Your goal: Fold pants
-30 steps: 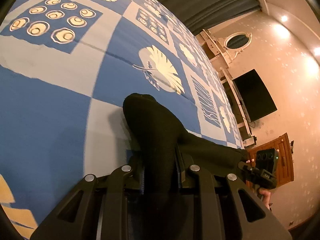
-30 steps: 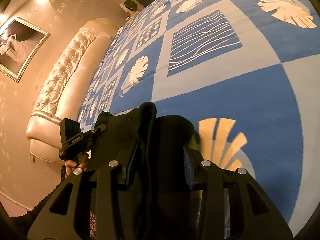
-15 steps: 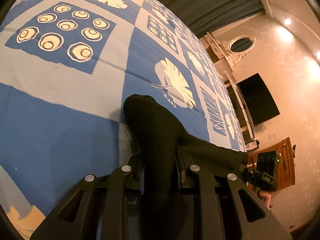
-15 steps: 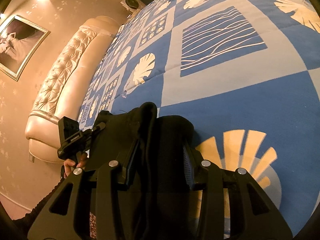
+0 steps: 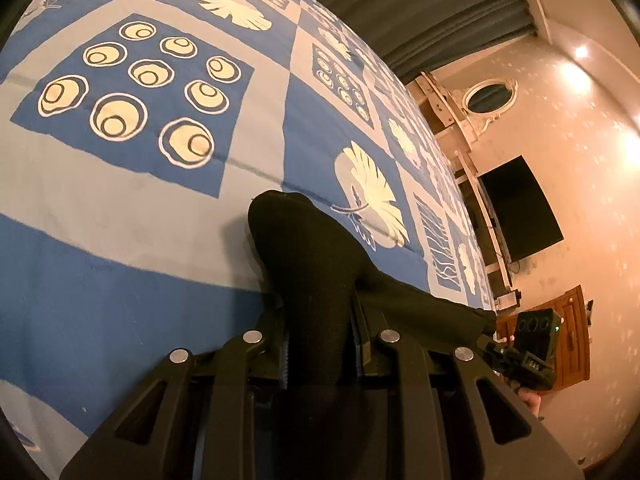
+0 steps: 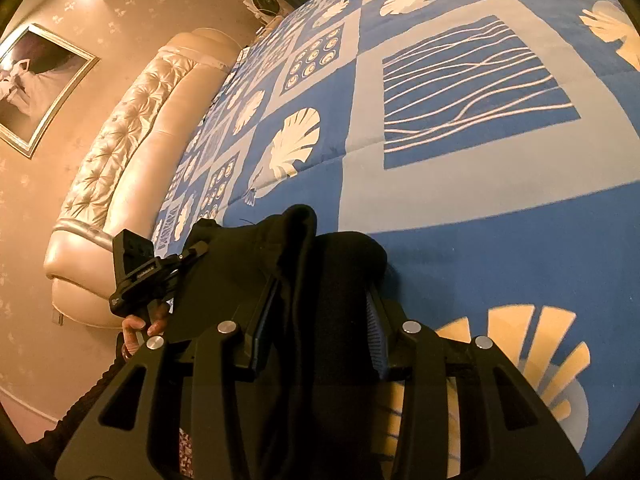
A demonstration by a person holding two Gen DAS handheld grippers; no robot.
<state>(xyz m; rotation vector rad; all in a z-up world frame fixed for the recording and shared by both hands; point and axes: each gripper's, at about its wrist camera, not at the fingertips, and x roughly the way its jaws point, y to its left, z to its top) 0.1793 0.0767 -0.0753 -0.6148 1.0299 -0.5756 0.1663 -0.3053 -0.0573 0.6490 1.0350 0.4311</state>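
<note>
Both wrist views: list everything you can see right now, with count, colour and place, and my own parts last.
pants: one, black, bunched in both tools, stretched between them above the bed
bedspread: one, blue and grey with cream leaf and ring prints, covers the bed
headboard: one, cream, tufted, bed's far end in right view
curtain: one, dark grey, beyond the bed
screen: one, black, on the wall
picture: one, framed, on the wall
left tool: black, shut on pants
right tool: black, shut on pants
hand: one, holding the left tool

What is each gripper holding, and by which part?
Both the left gripper and the right gripper clamp a bunched edge of the black pants; which part is unclear.
</note>
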